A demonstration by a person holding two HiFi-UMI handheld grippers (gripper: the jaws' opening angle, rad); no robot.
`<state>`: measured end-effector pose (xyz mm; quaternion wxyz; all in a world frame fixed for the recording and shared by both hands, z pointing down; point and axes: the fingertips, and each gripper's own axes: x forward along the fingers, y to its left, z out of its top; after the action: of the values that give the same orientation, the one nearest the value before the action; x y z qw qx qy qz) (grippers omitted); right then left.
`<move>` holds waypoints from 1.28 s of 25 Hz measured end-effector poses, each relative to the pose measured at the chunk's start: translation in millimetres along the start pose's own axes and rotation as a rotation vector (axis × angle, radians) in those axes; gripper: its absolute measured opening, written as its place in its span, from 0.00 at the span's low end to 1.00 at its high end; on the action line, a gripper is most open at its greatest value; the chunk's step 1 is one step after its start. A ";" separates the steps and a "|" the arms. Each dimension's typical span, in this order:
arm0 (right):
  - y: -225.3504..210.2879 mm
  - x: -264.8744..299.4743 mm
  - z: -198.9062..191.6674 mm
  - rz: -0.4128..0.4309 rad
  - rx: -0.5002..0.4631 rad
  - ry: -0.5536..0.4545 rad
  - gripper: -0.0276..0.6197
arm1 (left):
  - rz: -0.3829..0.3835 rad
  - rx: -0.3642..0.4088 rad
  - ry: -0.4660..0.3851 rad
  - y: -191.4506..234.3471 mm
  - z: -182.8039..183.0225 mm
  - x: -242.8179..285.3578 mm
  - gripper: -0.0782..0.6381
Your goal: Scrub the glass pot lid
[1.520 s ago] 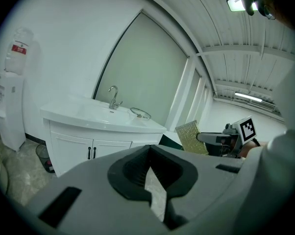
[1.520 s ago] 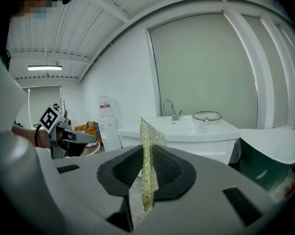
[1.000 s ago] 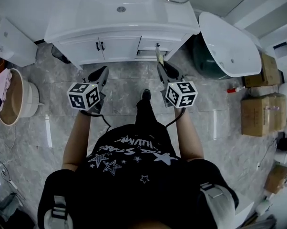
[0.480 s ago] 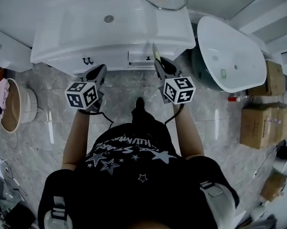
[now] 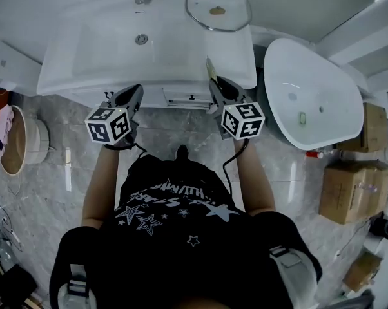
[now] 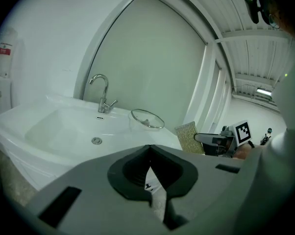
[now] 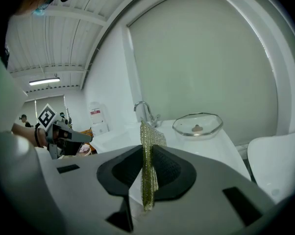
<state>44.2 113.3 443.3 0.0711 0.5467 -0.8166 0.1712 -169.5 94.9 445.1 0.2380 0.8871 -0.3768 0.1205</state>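
Note:
The glass pot lid (image 5: 218, 8) lies knob-up on the white counter to the right of the sink basin (image 5: 139, 40); it also shows in the left gripper view as the lid (image 6: 147, 119) and in the right gripper view as the lid (image 7: 197, 124). My right gripper (image 5: 216, 85) is shut on a yellow-green mesh scrub pad (image 7: 147, 165), which stands upright between its jaws, at the counter's front edge, short of the lid. My left gripper (image 5: 135, 93) is shut with nothing in it, level with the counter's front below the basin.
A chrome faucet (image 6: 102, 94) stands behind the basin. A white bathtub (image 5: 307, 95) lies to the right of the vanity, with cardboard boxes (image 5: 352, 192) beyond it. A round tub (image 5: 17, 140) sits on the floor at left. A vanity drawer (image 5: 189, 97) stands slightly open.
Both grippers have moved forward together from over the floor to the vanity's front edge. The sink and lid now lie closer. The scrub pad stays gripped.

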 end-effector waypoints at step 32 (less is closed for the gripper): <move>-156.9 158.2 97.7 -0.115 -0.024 0.003 0.14 | -0.128 0.014 0.053 86.2 135.8 248.2 0.12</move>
<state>133.0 -112.9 432.0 0.0885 0.5917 -0.7856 0.1580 -56.8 -178.4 454.7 0.2491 0.9073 -0.3121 0.1313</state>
